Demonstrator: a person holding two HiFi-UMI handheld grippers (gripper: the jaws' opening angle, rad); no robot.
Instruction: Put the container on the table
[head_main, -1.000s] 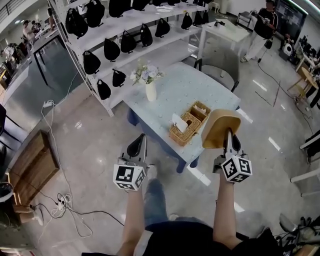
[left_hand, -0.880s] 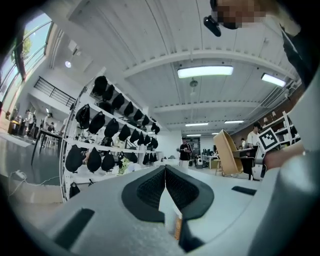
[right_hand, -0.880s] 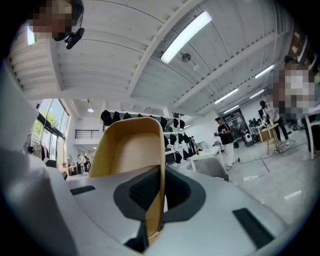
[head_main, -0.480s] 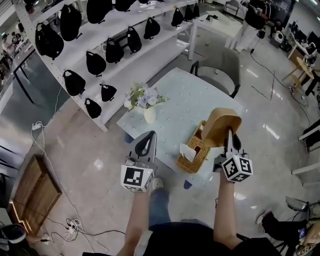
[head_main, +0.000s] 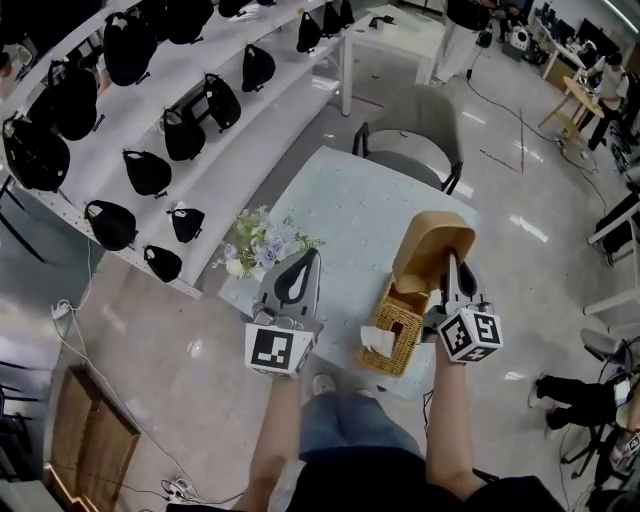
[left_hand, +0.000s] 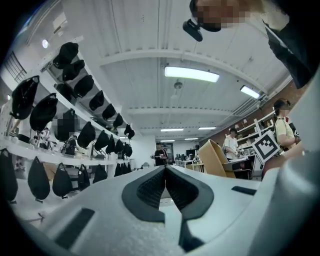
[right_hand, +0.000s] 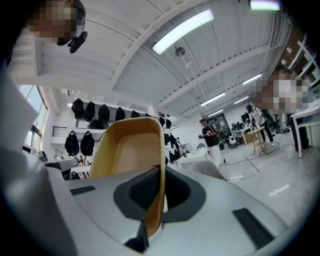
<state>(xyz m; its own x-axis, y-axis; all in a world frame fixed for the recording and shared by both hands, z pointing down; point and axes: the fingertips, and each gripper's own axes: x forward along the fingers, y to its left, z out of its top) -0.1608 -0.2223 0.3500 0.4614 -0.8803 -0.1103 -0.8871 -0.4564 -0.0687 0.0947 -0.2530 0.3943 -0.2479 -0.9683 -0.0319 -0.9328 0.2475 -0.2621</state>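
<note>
Container (head_main: 432, 250) is up in the air, not on the table (head_main: 365, 205). It's pinched by its thin tan wall in the right tongs (head_main: 452, 268), which are clamped on that edge, so the thing stands up on end. From above it hangs over the table's right edge near the near right corner, just over the far end of a wicker basket (head_main: 398, 335). That basket sits by the same corner with a bit of white paper (head_main: 377, 340) poking out of it. Left tongs (head_main: 300, 268) are pressed together with nothing in them, held out over the table's near edge, just beside a vase of flowers (head_main: 257, 247) at the left corner. Grey chair (head_main: 412, 125) is tucked in at the far edge. A white shelf (head_main: 250, 120) hung with black bags (head_main: 148, 172) runs past the table's left side.
</note>
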